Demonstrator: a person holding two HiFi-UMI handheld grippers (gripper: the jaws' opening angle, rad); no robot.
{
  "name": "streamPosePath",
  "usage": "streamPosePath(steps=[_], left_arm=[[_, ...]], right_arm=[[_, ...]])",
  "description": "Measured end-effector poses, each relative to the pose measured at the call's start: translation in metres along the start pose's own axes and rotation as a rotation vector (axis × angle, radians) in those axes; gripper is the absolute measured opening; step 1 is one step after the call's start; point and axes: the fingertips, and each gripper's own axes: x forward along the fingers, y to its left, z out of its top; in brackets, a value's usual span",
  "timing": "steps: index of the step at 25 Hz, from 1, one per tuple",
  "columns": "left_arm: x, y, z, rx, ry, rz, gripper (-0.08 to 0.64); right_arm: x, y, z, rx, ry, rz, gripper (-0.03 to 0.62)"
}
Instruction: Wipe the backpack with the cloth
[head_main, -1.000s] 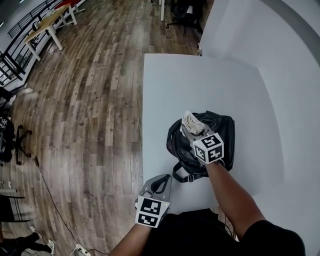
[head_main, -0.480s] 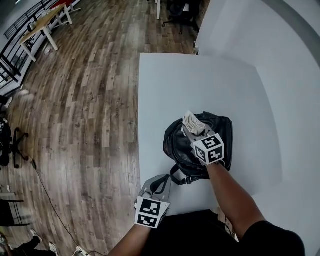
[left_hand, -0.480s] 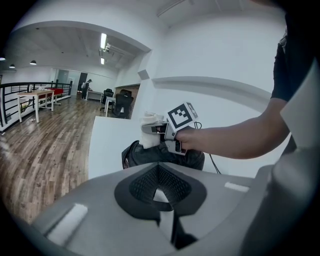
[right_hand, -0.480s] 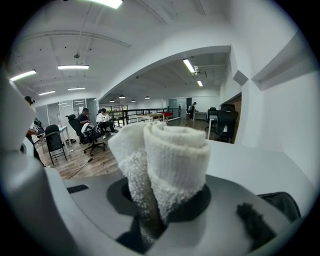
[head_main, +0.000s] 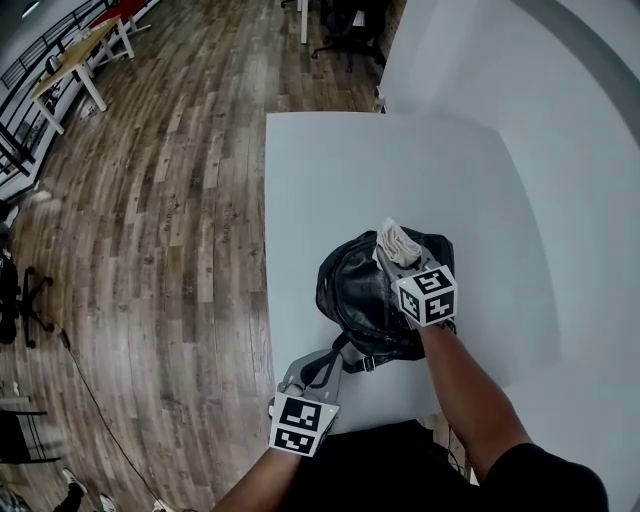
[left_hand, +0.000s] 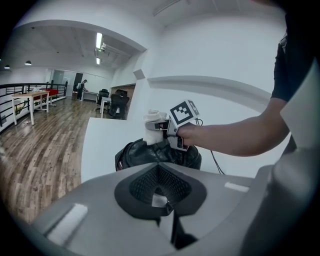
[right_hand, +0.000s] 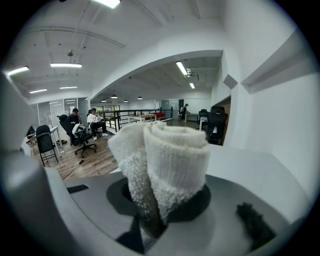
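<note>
right gripper (head_main: 398, 254): fingers clamped on rolled cloth (head_main: 397, 238) | cloth has slid along the backpack's (head_main: 360, 295) far top, left part toward right, seemingly touching it | backpack lies on worktop (head_main: 340, 170) | left gripper (head_main: 315, 372): fingers together, empty, near backpack's front | wipe looks under way, backpack's front likely undone

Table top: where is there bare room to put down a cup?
Bare: the far half of the table beyond the backpack, and the strip to the backpack's right. Crowded: the near edge, with the strap and left hand-held gripper, and the backpack's top, where the right hand-held gripper holds the cloth.
</note>
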Motion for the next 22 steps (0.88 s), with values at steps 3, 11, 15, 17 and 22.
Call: streamPosePath(steps=[3,11,15,17,22], left_arm=[[0.003,-0.006,0.001,0.011,0.001,-0.013,0.006],[0.011,-0.019,0.007,0.028,-0.004,-0.036,0.006],[0.014,-0.024,0.007,0.035,-0.003,-0.048,0.006],[0.015,-0.027,0.007,0.038,-0.005,-0.053,0.006],[0.016,-0.033,0.011,0.046,-0.010,-0.066,0.006]], right_arm=[[-0.010,-0.014,0.001,0.009,-0.005,-0.033,0.086],[-0.036,-0.046,0.008,0.020,-0.029,-0.105,0.086],[-0.050,-0.059,0.013,0.028,-0.047,-0.140,0.086],[-0.059,-0.065,0.014,0.032,-0.055,-0.157,0.086],[-0.080,-0.086,0.016,0.045,-0.076,-0.212,0.086]])
